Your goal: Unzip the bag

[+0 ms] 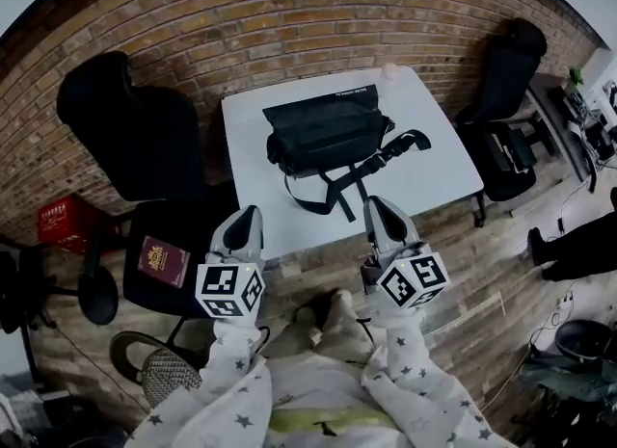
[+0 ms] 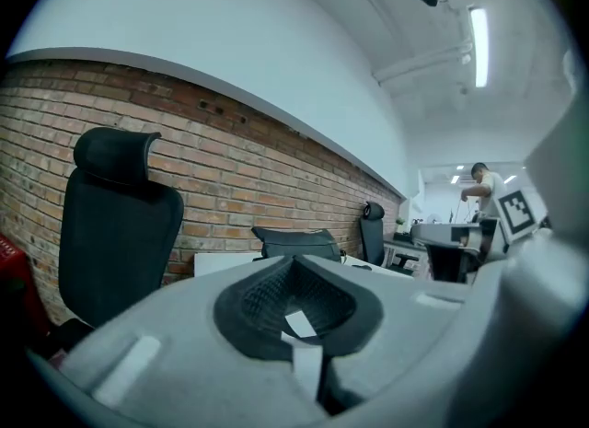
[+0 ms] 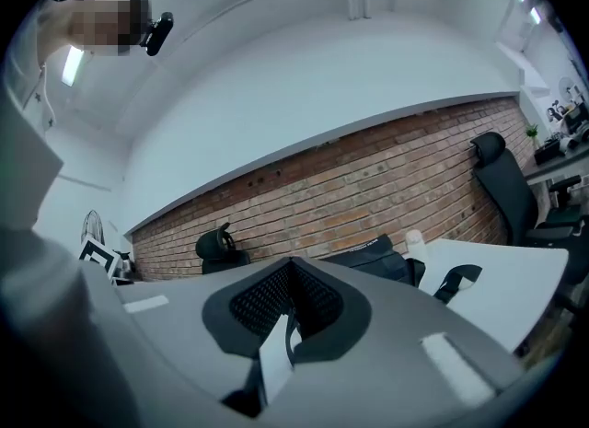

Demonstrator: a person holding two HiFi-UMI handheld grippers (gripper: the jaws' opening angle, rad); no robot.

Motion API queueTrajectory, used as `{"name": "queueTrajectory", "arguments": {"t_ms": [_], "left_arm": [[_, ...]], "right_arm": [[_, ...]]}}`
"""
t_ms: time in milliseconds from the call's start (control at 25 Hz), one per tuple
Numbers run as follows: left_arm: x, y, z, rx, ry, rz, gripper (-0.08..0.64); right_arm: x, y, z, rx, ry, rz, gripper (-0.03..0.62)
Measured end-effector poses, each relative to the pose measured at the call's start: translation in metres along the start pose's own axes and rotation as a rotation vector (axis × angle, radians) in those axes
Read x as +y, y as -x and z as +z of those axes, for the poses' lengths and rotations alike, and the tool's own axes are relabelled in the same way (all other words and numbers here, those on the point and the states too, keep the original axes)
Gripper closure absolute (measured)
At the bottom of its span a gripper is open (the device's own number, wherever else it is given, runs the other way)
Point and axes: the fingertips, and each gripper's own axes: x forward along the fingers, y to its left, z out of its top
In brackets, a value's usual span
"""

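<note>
A black bag (image 1: pixel 326 131) stands upright on the white table (image 1: pixel 434 147), its strap (image 1: pixel 371 169) trailing toward the near edge. The bag (image 2: pixel 293 243) peeks above the left jaws, and the bag (image 3: pixel 375 257) also rises past the right jaws. My left gripper (image 1: pixel 251 213) hovers just short of the table's near edge, left of the strap, jaws shut with nothing between them. My right gripper (image 1: pixel 374 203) hangs over the near edge, close to the strap's end, also shut and empty. Both are held apart from the bag.
A black office chair (image 1: pixel 135 138) stands left of the table with a dark red booklet (image 1: pixel 162 261) on its seat. Another black chair (image 1: pixel 506 99) and a desk are at the right. A brick wall (image 1: pixel 289 13) runs behind the table. A red crate (image 1: pixel 66 220) sits far left.
</note>
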Motion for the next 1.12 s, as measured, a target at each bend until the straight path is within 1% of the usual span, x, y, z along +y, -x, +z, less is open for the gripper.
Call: {"name": "queueTrajectory", "arguments": {"t_ms": [200, 320, 440, 600, 720, 880, 1000, 1120], "left_arm": [[0.017, -0.005, -0.01, 0.016, 0.032, 0.057, 0.561], [0.029, -0.013, -0.01, 0.016, 0.043, 0.099, 0.561], [0.039, -0.026, -0.01, 0.023, 0.057, 0.127, 0.561], [0.049, -0.05, -0.014, 0.035, 0.093, 0.164, 0.561], [0.052, -0.073, -0.014, 0.043, 0.103, 0.173, 0.561], [0.052, -0.101, -0.015, 0.064, 0.102, 0.164, 0.561], [0.054, -0.117, -0.016, 0.073, 0.118, 0.163, 0.561], [0.054, -0.129, -0.016, 0.077, 0.125, 0.155, 0.561]], "right_arm": [[-0.001, -0.031, -0.016, 0.044, -0.026, 0.051, 0.589], [-0.007, -0.053, -0.02, 0.059, -0.04, 0.081, 0.589], [-0.015, -0.075, -0.022, 0.078, -0.056, 0.111, 0.588], [-0.024, -0.105, -0.029, 0.124, -0.075, 0.172, 0.588], [-0.027, -0.126, -0.037, 0.175, -0.089, 0.243, 0.588], [-0.026, -0.15, -0.054, 0.255, -0.096, 0.335, 0.588], [-0.018, -0.164, -0.07, 0.325, -0.118, 0.424, 0.588], [-0.015, -0.172, -0.09, 0.408, -0.111, 0.462, 0.586]]}}
